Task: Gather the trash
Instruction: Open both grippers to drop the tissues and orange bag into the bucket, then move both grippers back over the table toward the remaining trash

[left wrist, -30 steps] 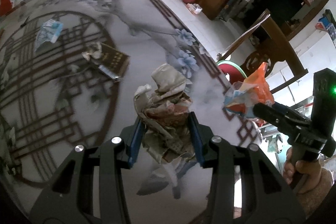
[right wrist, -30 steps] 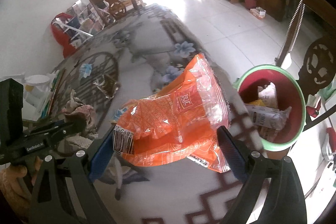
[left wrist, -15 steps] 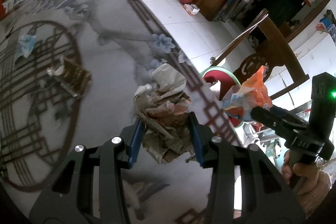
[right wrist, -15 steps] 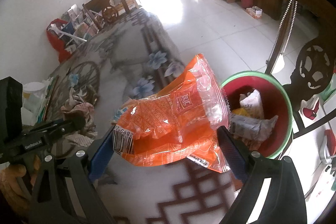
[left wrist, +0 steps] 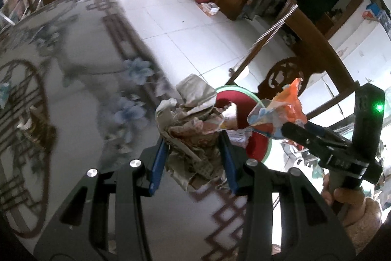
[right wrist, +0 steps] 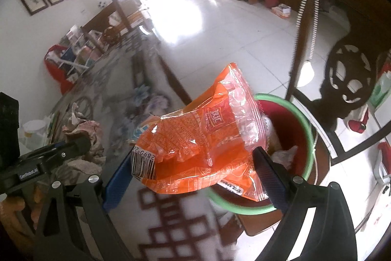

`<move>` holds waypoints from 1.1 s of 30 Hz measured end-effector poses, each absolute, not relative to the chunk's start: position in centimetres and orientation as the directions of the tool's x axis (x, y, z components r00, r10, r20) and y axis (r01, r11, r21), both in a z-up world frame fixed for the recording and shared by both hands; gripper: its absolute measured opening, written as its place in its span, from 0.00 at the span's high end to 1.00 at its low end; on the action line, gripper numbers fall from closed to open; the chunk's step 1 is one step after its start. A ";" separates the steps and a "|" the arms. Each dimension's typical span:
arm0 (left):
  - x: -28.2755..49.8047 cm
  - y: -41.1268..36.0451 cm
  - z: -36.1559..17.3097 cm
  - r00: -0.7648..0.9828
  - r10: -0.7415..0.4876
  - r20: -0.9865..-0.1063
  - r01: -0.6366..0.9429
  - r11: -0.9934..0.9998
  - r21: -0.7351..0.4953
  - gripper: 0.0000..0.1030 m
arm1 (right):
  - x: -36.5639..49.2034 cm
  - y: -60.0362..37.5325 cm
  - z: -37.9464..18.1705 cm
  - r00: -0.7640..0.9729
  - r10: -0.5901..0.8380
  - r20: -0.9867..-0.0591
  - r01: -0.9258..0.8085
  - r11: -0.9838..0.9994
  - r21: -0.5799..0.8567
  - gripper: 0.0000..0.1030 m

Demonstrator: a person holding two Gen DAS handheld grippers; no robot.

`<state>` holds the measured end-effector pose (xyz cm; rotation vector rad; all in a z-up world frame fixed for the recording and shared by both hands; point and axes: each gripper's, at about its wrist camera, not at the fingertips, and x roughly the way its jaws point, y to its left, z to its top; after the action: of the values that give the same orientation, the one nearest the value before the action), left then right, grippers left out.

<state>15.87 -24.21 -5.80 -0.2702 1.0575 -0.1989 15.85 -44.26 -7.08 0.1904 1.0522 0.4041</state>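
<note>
My left gripper is shut on a crumpled wad of paper, held above the patterned table near its right edge. My right gripper is shut on an orange plastic snack wrapper, held just left of and partly over a red bin with a green rim that stands on the floor past the table edge. The bin holds several bits of trash. In the left wrist view the bin sits behind the wad, with the right gripper and the orange wrapper at the right.
The glass table has a dark lattice and flower pattern. A dark wrapper and a blue scrap lie on it at the left. A carved wooden chair stands beside the bin. White tiled floor lies beyond.
Both grippers have moved right with their loads toward the table edge. The bin has come closer and now sits right behind the wad and under the orange wrapper's edge.
</note>
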 end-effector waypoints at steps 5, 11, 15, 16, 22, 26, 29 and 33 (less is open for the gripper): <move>17.5 -27.5 -6.4 0.448 -0.322 -0.834 0.083 0.944 -0.320 0.61 | 16.5 -47.7 -7.5 0.440 0.385 -0.811 -0.176 0.923 0.342 0.12; 19.2 -31.9 -7.0 0.407 -0.361 -0.839 0.168 0.933 -0.319 0.61 | 16.5 -51.2 -8.4 0.442 0.353 -0.824 -0.104 0.933 0.344 0.12; 20.0 -33.6 -7.3 0.390 -0.377 -0.840 0.197 0.925 -0.323 0.37 | 16.4 -52.2 -8.7 0.438 0.340 -0.832 -0.083 0.937 0.339 0.10; 20.1 -33.7 -7.3 0.401 -0.376 -0.836 0.194 0.926 -0.324 0.30 | 16.5 -52.2 -8.7 0.438 0.330 -0.836 -0.086 0.941 0.327 0.08; 19.5 -31.0 -7.5 0.427 -0.333 -0.840 0.126 0.942 -0.310 0.27 | 17.1 -51.6 -9.7 0.419 0.318 -0.850 -0.069 0.945 0.320 0.07; 18.6 -27.1 -8.6 0.429 -0.281 -0.858 0.018 0.953 -0.303 0.25 | 17.3 -50.5 -9.7 0.416 0.310 -0.855 -0.082 0.949 0.304 0.07; 17.4 -24.0 -9.2 0.430 -0.241 -0.870 -0.060 0.954 -0.294 0.25 | 17.7 -48.8 -9.3 0.423 0.315 -0.849 -0.116 0.949 0.294 0.07; 15.2 -18.9 -9.2 0.451 -0.179 -0.874 -0.167 0.945 -0.280 0.25 | 18.2 -45.2 -9.0 0.417 0.339 -0.843 -0.186 0.940 0.286 0.07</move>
<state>15.17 -18.94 -9.19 -0.3500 1.1090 -0.0079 18.20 -45.18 -8.98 0.1570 1.0933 0.3314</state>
